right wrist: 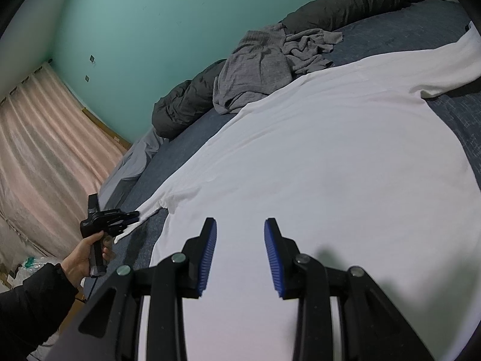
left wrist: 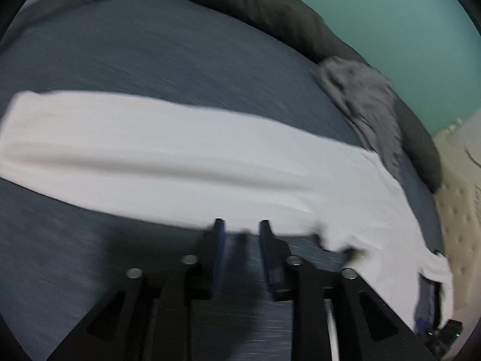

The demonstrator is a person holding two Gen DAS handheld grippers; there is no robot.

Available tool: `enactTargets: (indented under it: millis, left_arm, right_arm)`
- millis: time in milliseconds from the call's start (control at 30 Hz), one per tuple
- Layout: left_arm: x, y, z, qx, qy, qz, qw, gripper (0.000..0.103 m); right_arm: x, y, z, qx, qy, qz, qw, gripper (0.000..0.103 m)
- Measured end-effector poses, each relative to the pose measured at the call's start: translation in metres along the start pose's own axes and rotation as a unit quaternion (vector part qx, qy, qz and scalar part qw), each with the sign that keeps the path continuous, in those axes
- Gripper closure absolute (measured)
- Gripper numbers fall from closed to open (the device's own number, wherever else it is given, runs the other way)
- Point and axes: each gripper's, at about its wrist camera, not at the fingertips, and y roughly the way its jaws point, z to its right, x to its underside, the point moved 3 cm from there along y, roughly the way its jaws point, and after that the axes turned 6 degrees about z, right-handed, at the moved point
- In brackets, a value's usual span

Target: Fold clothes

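Right wrist view: the right gripper [right wrist: 240, 225] is held with fingers released above a white shirt [right wrist: 330, 165] spread on the bed [right wrist: 405, 39]. Beyond the fingertips, grey clothes [right wrist: 264, 63] are heaped. The left gripper [left wrist: 242, 225], fingers parted and empty, is poised at the shirt's near edge.

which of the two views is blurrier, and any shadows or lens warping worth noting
Left wrist view: motion-smeared, with streaks across the bed sheet and soft edges on the white shirt. Right wrist view: sharp; the right gripper, jaws apart, casts a soft shadow on the shirt. Both: fisheye bowing and dark corner vignetting.
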Motion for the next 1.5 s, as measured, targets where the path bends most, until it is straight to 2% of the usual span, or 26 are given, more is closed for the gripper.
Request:
enactTargets:
  millis: [33,167,300,400,567,667,700,733,767,900,1033,1133,1233,1500]
  left_arm:
    - [-0.006,-0.006,-0.016,-0.018,-0.001,0.008,0.9998,0.056]
    - [-0.031,-0.029,-0.079,-0.09,-0.005,0.04,0.9952,0.056]
    - [-0.048,-0.049,-0.139,-0.158,-0.027,0.064,0.985,0.054]
    - [-0.051,-0.05,-0.162,-0.174,-0.035,0.064,0.9821,0.05]
    - [-0.056,-0.051,-0.197,-0.198,-0.048,0.063,0.977,0.05]
    - [-0.056,-0.045,-0.198,-0.191,-0.045,0.063,0.9786,0.052]
    - [-0.056,-0.044,-0.196,-0.189,-0.042,0.062,0.9791,0.071]
    - [-0.056,-0.041,-0.192,-0.187,-0.037,0.06,0.9798,0.094]
    - [-0.056,-0.04,-0.189,-0.191,-0.028,0.057,0.9796,0.098]
    - [-0.062,-0.047,-0.18,-0.202,-0.002,0.06,0.9776,0.099]
    - [-0.085,-0.067,-0.188,-0.21,0.005,0.069,0.9752,0.1]
    - [-0.099,-0.072,-0.188,-0.224,0.028,0.068,0.9718,0.1]
    - [-0.104,-0.065,-0.191,-0.233,0.04,0.054,0.9701,0.1]
    - [-0.093,-0.033,-0.207,-0.244,0.025,0.016,0.9693,0.097]
  right_arm:
    - [0.001,0.001,0.0,0.001,-0.001,-0.001,1.0,0.07]
    - [0.002,0.003,0.0,0.006,-0.004,-0.004,1.0,0.07]
    - [0.003,0.007,-0.001,0.01,-0.011,-0.008,1.0,0.07]
    - [0.005,0.01,-0.002,0.013,-0.015,-0.012,1.0,0.07]
    - [0.01,0.016,-0.003,0.018,-0.023,-0.021,0.999,0.07]
    - [0.012,0.017,-0.003,0.02,-0.025,-0.024,0.999,0.07]
    - [0.012,0.017,-0.003,0.02,-0.025,-0.024,0.999,0.07]
    - [0.012,0.017,-0.003,0.02,-0.025,-0.024,0.999,0.07]
    - [0.012,0.016,-0.003,0.02,-0.025,-0.023,0.999,0.07]
    - [0.012,0.015,-0.003,0.019,-0.025,-0.021,0.999,0.07]
    - [0.011,0.014,-0.005,0.016,-0.024,-0.019,0.999,0.07]
    - [0.011,0.015,-0.007,0.015,-0.029,-0.022,0.999,0.07]
    - [0.012,0.015,-0.007,0.015,-0.03,-0.023,0.999,0.07]
    - [0.013,0.016,-0.009,0.015,-0.033,-0.025,0.999,0.07]
